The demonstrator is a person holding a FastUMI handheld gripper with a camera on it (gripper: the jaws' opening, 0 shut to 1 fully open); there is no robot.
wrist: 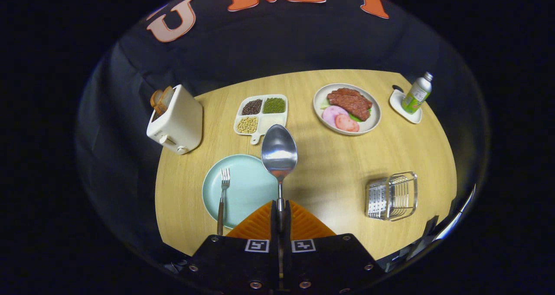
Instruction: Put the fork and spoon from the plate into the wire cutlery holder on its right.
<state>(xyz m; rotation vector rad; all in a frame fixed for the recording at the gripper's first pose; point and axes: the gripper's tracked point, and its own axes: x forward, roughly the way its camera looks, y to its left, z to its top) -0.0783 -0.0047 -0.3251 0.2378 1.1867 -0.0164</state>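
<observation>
Two fingers of the gripper [280,212] are closed tight on the handle of the spoon [279,152], whose bowl stands out ahead of them, raised above the table [329,160]. Left of the fingers, the fork [223,195] lies on the plate [247,186]; the wire cutlery holder [392,195] sits well off to their right. Beyond it stands a bottle [417,93] whose label is too small to read.

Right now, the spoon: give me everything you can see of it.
The spoon looks like polished metal, with a shiny oval bowl and a thin straight handle. The gripper is shut on its handle, both fingers pressing it, so it points straight ahead beyond them, bowl facing the camera. It appears lifted clear, overlapping the right rim of the light blue plate, where the fork lies. Only the fingers touch it.
</observation>
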